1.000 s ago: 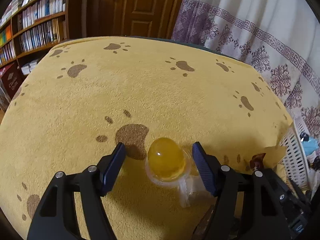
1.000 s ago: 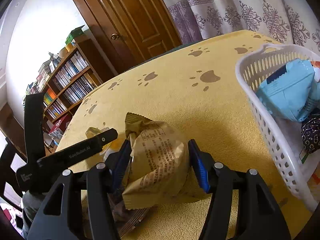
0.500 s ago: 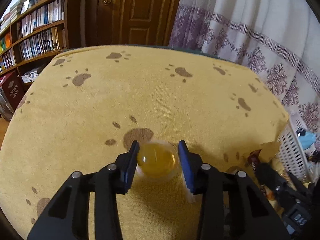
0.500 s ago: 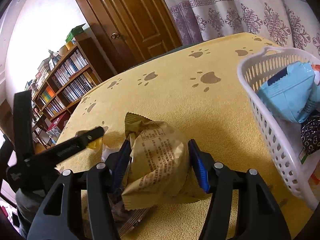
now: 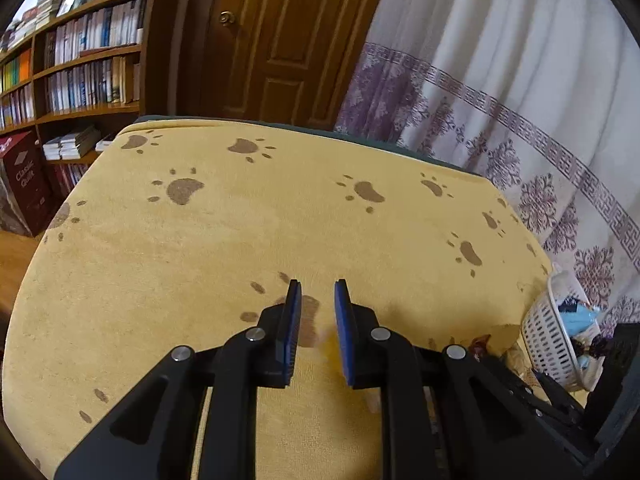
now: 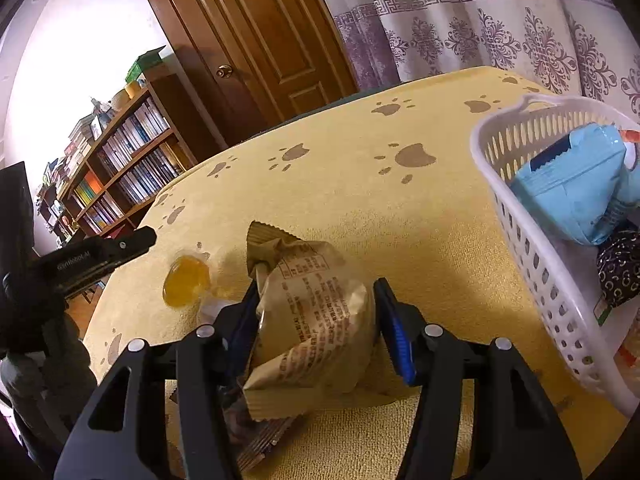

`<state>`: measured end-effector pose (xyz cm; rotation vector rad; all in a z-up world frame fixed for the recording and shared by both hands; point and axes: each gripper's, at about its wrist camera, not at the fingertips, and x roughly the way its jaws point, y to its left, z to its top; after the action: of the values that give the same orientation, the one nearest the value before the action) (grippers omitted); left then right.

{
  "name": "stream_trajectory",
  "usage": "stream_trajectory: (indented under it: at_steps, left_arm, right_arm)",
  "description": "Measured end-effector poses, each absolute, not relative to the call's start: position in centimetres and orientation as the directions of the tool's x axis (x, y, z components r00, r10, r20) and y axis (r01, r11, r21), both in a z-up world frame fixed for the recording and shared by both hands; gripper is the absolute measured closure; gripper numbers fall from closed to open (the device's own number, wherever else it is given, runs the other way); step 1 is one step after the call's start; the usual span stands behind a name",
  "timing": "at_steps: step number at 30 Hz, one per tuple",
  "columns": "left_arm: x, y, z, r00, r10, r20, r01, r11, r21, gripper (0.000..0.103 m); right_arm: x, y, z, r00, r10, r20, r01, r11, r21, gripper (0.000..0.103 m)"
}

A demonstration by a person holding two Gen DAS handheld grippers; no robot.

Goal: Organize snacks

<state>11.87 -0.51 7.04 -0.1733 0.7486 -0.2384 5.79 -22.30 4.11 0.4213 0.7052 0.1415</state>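
Observation:
My right gripper [image 6: 316, 304] is shut on a tan paper snack packet [image 6: 308, 316], held just above the yellow paw-print cloth [image 6: 360, 208]. An orange jelly cup [image 6: 186, 286] lies on the cloth to its left. My left gripper [image 5: 317, 294] is raised above the cloth with its blue pads a narrow gap apart and nothing between them; its fingertips [image 6: 136, 240] show in the right wrist view up and left of the jelly cup, apart from it. The jelly cup is hidden in the left wrist view.
A white plastic basket [image 6: 520, 216] at the right holds a light blue packet [image 6: 576, 196] and a dark patterned packet [image 6: 618, 268]; it also shows in the left wrist view [image 5: 546, 336]. A bookshelf [image 5: 80, 64], wooden door [image 5: 280, 40] and curtain [image 5: 500, 92] stand behind.
My left gripper closed around the jelly cup, then rose up and back without it; the cup stays on the cloth. The right gripper keeps hold of the tan packet, barely moved.

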Motion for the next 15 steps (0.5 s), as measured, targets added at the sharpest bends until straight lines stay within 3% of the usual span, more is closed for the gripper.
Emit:
stream_trajectory:
  at_steps: [5, 6, 8, 15]
  left_arm:
    - [12.9, 2.0, 6.8, 0.699, -0.254, -0.669, 0.094, 0.959, -0.266, 0.083]
    - [13.0, 2.2, 6.7, 0.694, -0.254, -0.673, 0.087, 0.958, -0.272, 0.078]
    - [13.2, 2.7, 6.5, 0.686, -0.261, -0.679, 0.068, 0.952, -0.298, 0.047]
    - [12.6, 1.1, 6.4, 0.66, -0.282, -0.696, 0.128, 0.956, -0.266, 0.037]
  right_arm:
    - [5.9, -22.4, 4.0, 0.756, 0.266, -0.598, 0.017, 0.905, 0.424, 0.046]
    - [5.8, -22.4, 4.0, 0.756, 0.266, -0.597, 0.017, 0.905, 0.425, 0.046]
    - [5.8, -22.5, 4.0, 0.757, 0.267, -0.596, 0.017, 0.904, 0.427, 0.046]
    - [5.8, -22.9, 4.0, 0.758, 0.282, -0.589, 0.014, 0.894, 0.447, 0.046]
